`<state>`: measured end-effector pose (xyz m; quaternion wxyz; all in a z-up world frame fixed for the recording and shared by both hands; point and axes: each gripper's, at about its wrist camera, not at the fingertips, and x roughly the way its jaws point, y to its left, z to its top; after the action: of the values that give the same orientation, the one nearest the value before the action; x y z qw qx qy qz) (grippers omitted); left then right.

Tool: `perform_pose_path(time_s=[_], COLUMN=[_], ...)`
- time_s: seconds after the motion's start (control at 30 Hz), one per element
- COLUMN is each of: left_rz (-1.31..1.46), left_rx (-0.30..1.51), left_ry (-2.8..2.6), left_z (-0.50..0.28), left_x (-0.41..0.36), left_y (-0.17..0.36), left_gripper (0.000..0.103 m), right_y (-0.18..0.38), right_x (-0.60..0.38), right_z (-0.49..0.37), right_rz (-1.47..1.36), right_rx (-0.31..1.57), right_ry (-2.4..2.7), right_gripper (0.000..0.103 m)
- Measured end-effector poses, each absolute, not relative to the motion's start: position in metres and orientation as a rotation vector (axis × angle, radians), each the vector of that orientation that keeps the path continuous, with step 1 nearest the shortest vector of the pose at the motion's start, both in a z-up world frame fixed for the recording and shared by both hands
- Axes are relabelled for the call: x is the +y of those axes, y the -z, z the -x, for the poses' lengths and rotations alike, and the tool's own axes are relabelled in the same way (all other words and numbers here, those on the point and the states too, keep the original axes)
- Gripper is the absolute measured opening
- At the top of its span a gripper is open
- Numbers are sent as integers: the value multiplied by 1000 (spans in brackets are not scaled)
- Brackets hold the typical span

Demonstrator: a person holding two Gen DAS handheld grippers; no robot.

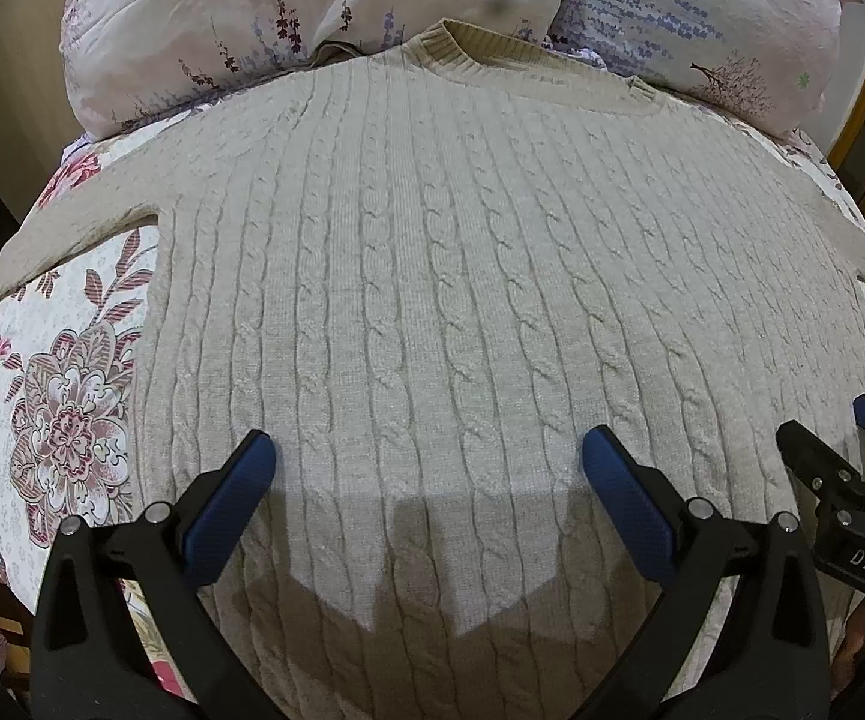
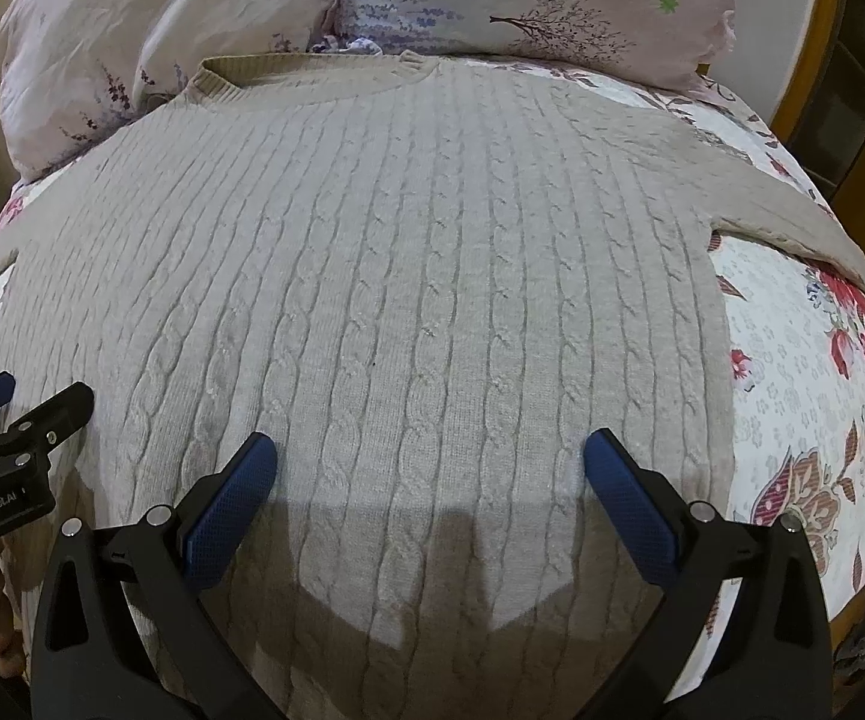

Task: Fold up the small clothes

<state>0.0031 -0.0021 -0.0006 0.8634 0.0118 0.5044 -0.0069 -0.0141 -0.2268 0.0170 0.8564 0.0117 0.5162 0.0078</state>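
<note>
A beige cable-knit sweater (image 1: 462,270) lies flat on the bed, collar at the far end, sleeves spread to both sides. It also fills the right wrist view (image 2: 402,276). My left gripper (image 1: 429,456) is open and empty, hovering over the sweater's lower left part. My right gripper (image 2: 430,456) is open and empty over the lower right part. The right gripper also shows at the right edge of the left wrist view (image 1: 840,444). The left gripper shows at the left edge of the right wrist view (image 2: 24,402).
A floral quilt (image 1: 66,396) covers the bed and shows on the right too (image 2: 810,420). Pillows (image 1: 312,6) lie behind the collar, also in the right wrist view (image 2: 522,0). A wooden frame (image 2: 822,60) stands at the far right.
</note>
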Motion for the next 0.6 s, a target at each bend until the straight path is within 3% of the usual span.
perform_pose_path(time_s=[0.17,0.3,0.37,0.6], left_rz=[-27,64,149,280], left_rx=[1070,1059,1020,922], left_ry=[36,67,59,-79], left_z=[-5,-6,-7,-13], left_x=[0,16,33,88], left_y=[0,-8,-15,-32], left_gripper=[101,101,101,101], right_y=[-29,-61,-63,-22], right_x=[-260,-386,-469,-635], right_z=[3,-16,-23,-28], right_rz=[-129,-456,-645,-1072], right_rx=[1054,895,838,782], right_ry=[-54,142,295,610], right_gripper=[102,102,87,57])
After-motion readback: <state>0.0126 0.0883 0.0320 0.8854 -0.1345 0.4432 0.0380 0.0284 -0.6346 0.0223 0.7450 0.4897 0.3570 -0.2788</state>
